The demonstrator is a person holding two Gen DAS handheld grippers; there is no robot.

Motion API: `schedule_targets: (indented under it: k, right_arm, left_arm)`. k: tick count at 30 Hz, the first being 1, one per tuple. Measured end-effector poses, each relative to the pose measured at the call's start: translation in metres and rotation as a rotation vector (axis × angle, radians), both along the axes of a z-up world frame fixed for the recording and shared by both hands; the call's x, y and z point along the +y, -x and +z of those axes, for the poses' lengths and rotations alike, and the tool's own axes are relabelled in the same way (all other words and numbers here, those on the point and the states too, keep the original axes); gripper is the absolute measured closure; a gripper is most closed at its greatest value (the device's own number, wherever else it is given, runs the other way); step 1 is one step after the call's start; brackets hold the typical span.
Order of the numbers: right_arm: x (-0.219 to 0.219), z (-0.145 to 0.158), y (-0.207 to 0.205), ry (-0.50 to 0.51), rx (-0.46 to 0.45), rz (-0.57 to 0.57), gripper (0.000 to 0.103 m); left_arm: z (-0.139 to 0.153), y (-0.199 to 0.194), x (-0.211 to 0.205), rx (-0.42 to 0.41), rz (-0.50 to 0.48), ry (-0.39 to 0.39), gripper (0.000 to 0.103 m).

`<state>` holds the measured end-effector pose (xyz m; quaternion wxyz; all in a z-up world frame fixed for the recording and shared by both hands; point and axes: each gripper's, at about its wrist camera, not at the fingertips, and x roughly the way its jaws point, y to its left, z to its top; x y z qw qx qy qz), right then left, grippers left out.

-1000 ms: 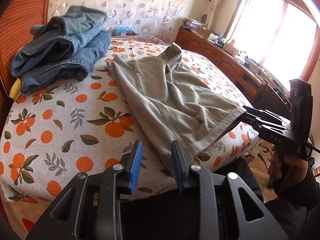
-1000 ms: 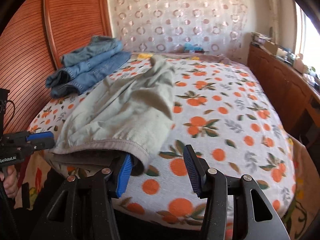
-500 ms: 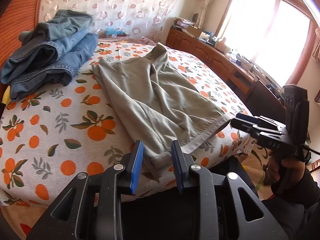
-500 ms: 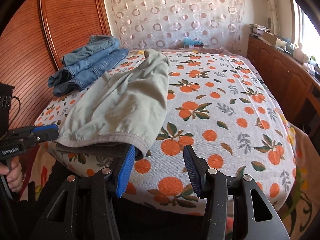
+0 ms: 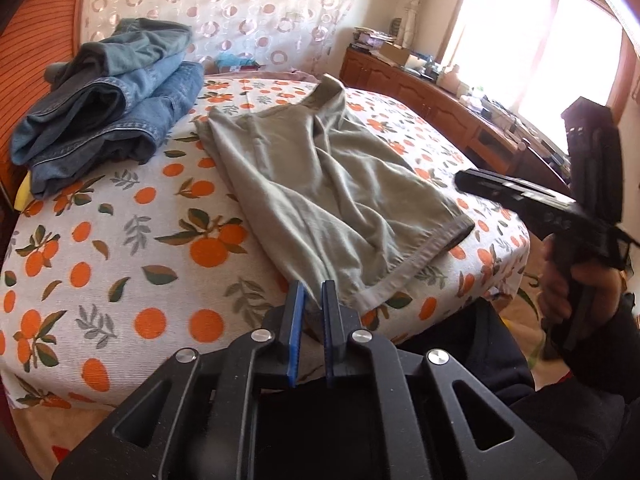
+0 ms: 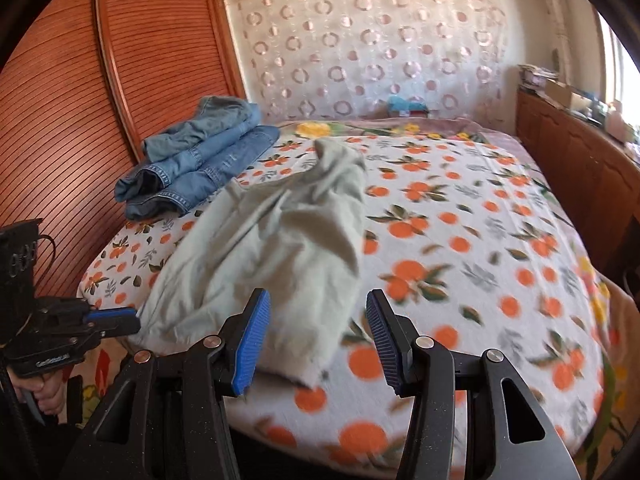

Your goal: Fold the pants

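Note:
Pale green pants point(image 5: 320, 200) lie lengthwise on the orange-print bedspread point(image 5: 120, 264), hem end at the near bed edge. My left gripper point(image 5: 313, 296) is shut on the near left corner of the hem. In the right wrist view the pants point(image 6: 272, 248) lie ahead and left. My right gripper point(image 6: 318, 312) is open and empty, held just above the hem's right corner. The right gripper also shows in the left wrist view point(image 5: 520, 196), off the fabric, and the left gripper shows in the right wrist view point(image 6: 116, 318) at the hem.
A stack of folded blue jeans point(image 5: 108, 108) lies at the far left of the bed, also in the right wrist view point(image 6: 200, 156). A wooden slatted headboard point(image 6: 60, 120) is on the left. A wooden cabinet point(image 6: 576, 168) runs along the right under a window.
My left gripper closed on the hem's left corner. My right gripper let go of the right corner and lifted back from it. The hem now lies slack on the bed edge.

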<state>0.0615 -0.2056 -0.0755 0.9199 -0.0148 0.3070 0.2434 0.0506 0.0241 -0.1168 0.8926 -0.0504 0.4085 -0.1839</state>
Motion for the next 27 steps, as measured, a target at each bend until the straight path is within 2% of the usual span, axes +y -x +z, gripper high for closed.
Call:
schedule_targets:
  k: [4, 8, 16, 22, 27]
  right_arm:
    - [0.012, -0.018, -0.022, 0.01, 0.044, 0.035, 0.051]
    - [0.012, -0.035, -0.029, 0.027, 0.095, 0.036, 0.051]
    - [0.014, -0.042, -0.024, 0.02, 0.044, 0.029, 0.051]
    - [0.011, -0.039, -0.024, 0.022, 0.07, 0.022, 0.051]
    - [0.008, -0.026, -0.032, 0.041, 0.03, 0.011, 0.051]
  left_arm:
    - [0.008, -0.012, 0.011, -0.004, 0.038, 0.005, 0.082]
    - [0.02, -0.03, 0.016, -0.049, 0.041, -0.01, 0.071]
    - [0.024, -0.106, 0.015, -0.097, 0.04, -0.104, 0.071]
    - [0.014, -0.156, 0.011, -0.07, 0.049, -0.132, 0.071]
    - [0.006, -0.18, 0.004, -0.04, 0.042, -0.155, 0.074]
